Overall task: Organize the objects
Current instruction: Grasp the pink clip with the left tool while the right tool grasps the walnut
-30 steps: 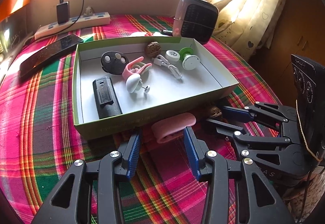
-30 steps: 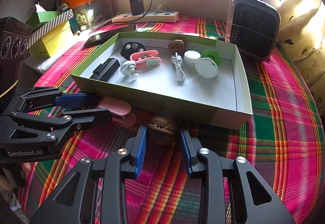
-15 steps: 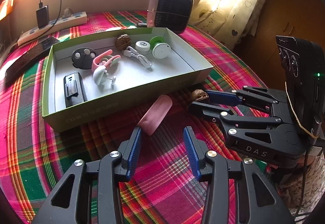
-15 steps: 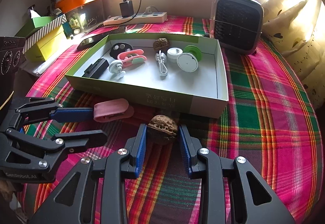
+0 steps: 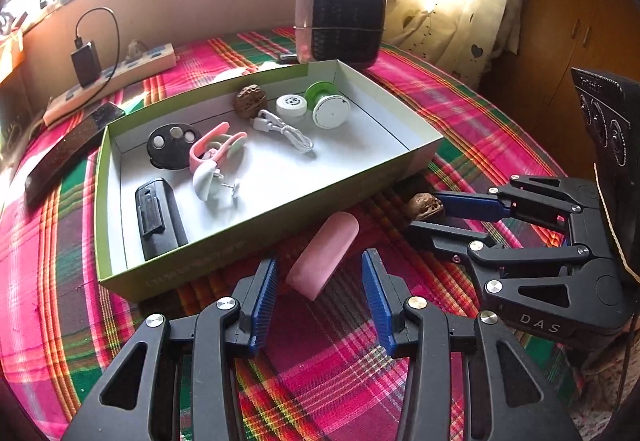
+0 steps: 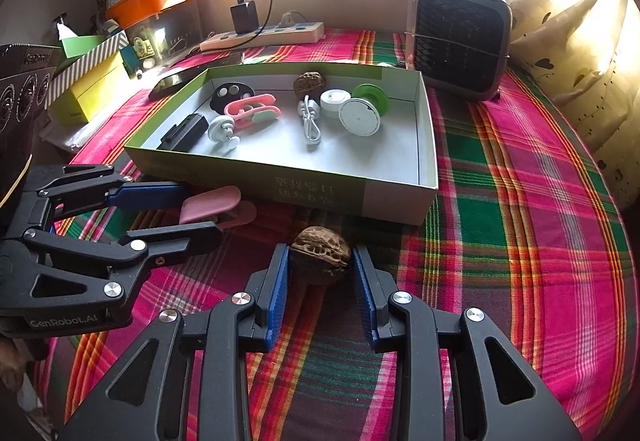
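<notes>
walnut between the right gripper's fingers

the right gripper (image 6: 320, 271) brackets a walnut (image 6: 319, 260) on the plaid cloth (image 6: 520, 241) — jaws apart; left gripper (image 6: 200, 215) straddles a pink case (image 6: 210, 204) — green tray (image 6: 400, 197) just behind

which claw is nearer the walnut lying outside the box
Right. The right claw straddles the walnut, which sits between its open fingers. The left claw is off to the side, around the pink case.
</notes>
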`<state>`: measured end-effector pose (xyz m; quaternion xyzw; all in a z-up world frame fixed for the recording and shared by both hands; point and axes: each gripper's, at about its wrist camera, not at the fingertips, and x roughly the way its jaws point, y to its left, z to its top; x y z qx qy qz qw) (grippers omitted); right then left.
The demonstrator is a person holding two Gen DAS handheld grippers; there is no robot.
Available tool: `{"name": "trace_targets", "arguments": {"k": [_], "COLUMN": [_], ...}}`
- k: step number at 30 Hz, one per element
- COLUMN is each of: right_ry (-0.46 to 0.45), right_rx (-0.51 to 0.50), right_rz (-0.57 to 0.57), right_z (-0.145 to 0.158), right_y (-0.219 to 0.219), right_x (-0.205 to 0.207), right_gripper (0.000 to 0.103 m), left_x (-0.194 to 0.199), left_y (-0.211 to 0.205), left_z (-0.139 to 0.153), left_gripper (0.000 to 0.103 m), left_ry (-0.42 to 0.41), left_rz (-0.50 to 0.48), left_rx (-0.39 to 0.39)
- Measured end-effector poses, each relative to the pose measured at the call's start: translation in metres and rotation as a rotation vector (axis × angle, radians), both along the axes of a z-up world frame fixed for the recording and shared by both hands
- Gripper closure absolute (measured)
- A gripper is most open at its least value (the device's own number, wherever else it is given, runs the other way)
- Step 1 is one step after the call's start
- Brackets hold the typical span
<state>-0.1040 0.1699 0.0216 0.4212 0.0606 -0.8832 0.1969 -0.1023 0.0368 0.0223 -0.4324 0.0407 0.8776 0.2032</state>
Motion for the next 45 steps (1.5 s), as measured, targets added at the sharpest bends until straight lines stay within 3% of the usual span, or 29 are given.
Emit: {"name": "trace_targets", "arguments": {"k": [20,30,45], "right_ry": [-0.009,-0.008,-0.008], "right_rx": [-0.012,-0.012,-0.012], "right_rz": [0.001,0.001,0.001], "right_z": [-0.002,-0.002,-0.001], "right_y": [0.004,0.004,0.004], "right_x": [-0.003,-0.002,-0.001], "right_gripper": [0.070,0.071,0.070], "left_x": [-0.003,-0.003,-0.001], "left_y": [0.018,0.015,0.016], "left_z": [-0.008,-0.008,-0.008], "left_gripper": [0.063,0.081,0.087], "left_ry": [0.014,0.018,0.018], "left_rz": [0.019,0.043,0.038], "left_rx": [-0.061,-0.069,-0.061]}}
